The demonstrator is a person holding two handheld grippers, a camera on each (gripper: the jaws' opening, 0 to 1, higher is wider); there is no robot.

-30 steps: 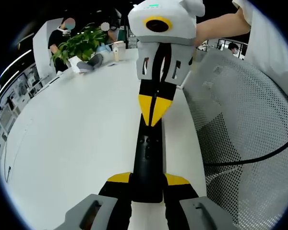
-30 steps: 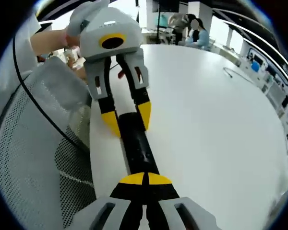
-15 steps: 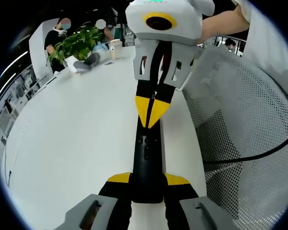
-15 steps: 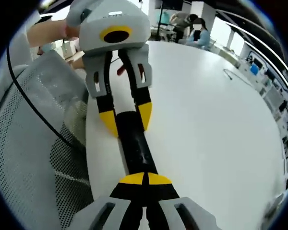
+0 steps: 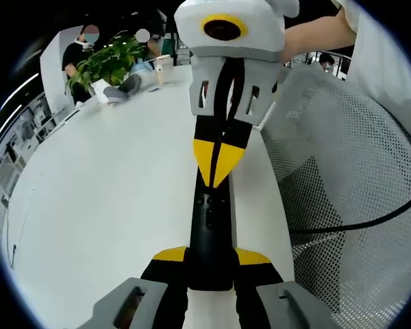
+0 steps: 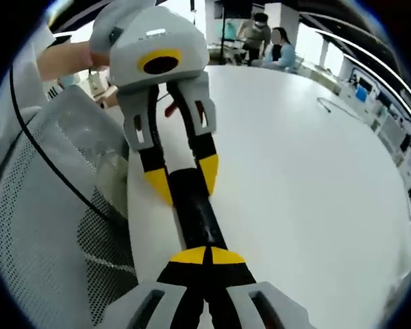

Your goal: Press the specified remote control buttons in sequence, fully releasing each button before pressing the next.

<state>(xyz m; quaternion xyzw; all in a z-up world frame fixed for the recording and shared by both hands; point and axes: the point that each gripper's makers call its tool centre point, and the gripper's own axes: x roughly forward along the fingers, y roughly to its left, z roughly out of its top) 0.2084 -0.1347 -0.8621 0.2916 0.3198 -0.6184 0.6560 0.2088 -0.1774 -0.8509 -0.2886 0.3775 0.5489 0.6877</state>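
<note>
Left tool point(image 5: 211, 255) clamped (yellow tips apart); right tool point(image 6: 207, 256) tips together.

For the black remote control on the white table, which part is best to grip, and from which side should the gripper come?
Grip the remote control across its narrow width at one end, coming in along its length. It is a long, slim bar lying flat on the white table, so only the long side edges fit between jaws. The left gripper already clamps one end so; the right gripper has its closed tips on the buttons.
</note>
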